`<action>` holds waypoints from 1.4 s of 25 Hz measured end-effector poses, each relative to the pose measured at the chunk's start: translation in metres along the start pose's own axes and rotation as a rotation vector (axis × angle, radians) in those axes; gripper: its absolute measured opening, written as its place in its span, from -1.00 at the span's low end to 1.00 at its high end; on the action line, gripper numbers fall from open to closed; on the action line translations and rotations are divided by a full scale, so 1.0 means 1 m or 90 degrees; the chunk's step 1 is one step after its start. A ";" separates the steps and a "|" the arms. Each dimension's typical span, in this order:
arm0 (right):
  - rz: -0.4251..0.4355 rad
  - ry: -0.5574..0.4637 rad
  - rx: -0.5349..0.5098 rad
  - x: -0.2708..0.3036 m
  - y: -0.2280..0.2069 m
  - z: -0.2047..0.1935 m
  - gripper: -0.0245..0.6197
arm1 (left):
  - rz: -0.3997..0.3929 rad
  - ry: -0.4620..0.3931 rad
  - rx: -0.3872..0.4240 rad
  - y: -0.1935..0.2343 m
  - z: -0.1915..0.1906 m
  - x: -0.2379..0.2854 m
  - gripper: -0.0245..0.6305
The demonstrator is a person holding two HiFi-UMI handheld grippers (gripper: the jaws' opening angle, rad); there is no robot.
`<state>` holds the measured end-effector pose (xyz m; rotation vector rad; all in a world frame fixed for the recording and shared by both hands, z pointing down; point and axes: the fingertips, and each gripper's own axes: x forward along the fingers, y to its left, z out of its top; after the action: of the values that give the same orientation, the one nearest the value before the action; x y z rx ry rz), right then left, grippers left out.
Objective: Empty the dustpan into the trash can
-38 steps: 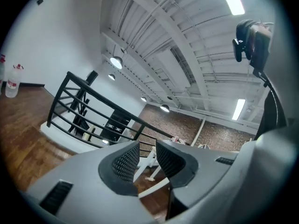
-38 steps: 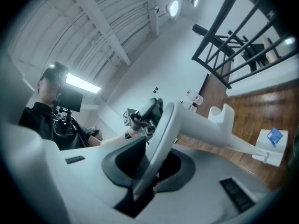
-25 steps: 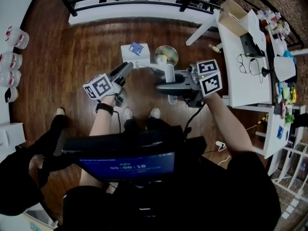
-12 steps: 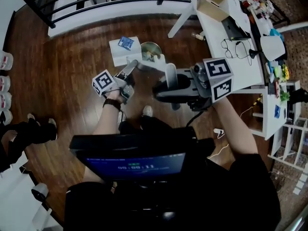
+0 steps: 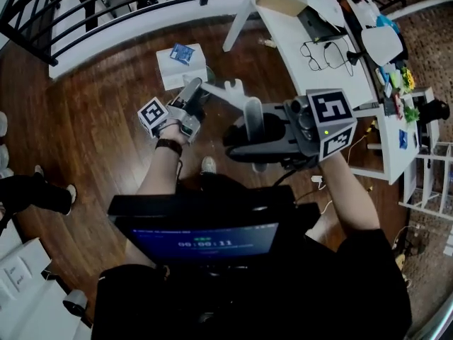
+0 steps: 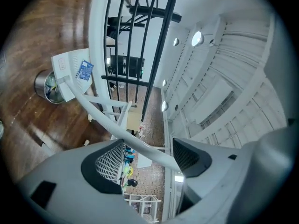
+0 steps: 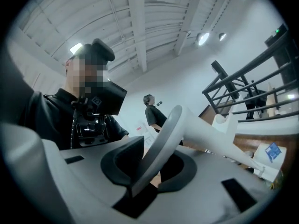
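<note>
Between the wide-apart jaws of the left gripper point(image 6: 144, 157), which have just been opening, runs the slim shaft point(image 6: 100, 120) of the white plastic long-handled dustpan point(image 6: 70, 71), not squeezed by either pad. Far ahead of those tips, the pan end, with a blue packet point(image 6: 84, 70) on it, overlaps the rim of the round metal trash can point(image 6: 46, 85). The right gripper point(image 7: 149, 164) is clamped on the handle's white looped grip point(image 7: 163, 134).

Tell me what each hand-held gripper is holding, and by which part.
Right hand-held gripper clamps the dustpan by its handle end, jaws easing slightly. Left hand-held gripper holds nothing: its jaws have just been opening, the shaft loose between them.
</note>
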<state>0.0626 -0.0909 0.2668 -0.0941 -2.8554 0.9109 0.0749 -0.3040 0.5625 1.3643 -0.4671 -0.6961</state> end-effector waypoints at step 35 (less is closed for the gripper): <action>-0.007 0.163 -0.005 -0.110 0.047 -0.062 -0.65 | 0.010 0.050 -0.312 0.069 -0.139 0.097 -0.40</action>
<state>0.1817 -0.0284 0.2767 -0.1827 -2.6210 0.8195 0.2500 -0.2669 0.5989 0.9205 -0.2225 -0.6873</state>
